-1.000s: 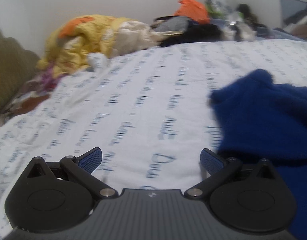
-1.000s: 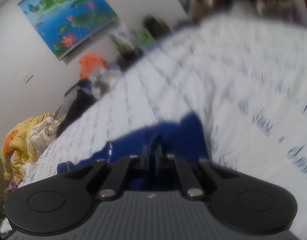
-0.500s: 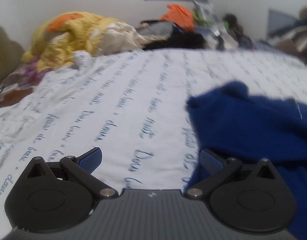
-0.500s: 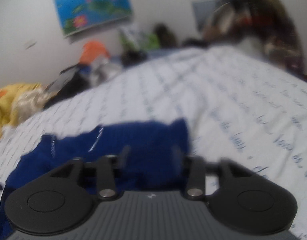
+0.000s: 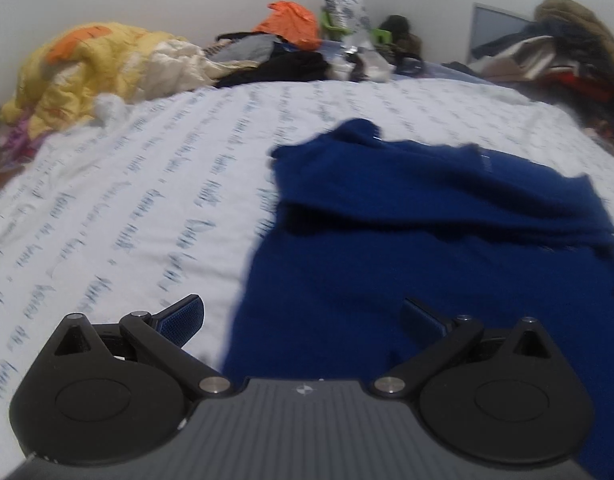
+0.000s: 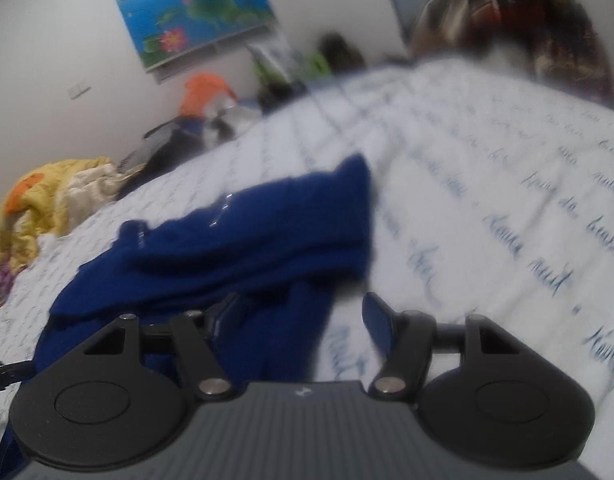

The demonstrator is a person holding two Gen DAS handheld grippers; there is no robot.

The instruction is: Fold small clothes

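A dark blue garment lies on the white printed bedsheet, its far part folded back over the near part. My left gripper is open and empty, low over the garment's near left edge. In the right wrist view the same garment lies left of centre. My right gripper is open and empty, over the garment's right edge, its left finger above the cloth and its right finger above the sheet.
A yellow and orange quilt is heaped at the far left of the bed. Dark and orange clothes pile along the far edge by the wall. More clothes are stacked at the far right.
My right gripper was shut on the blue cloth and has opened, letting it drop folded over. My left gripper has moved right, over the garment's near edge.
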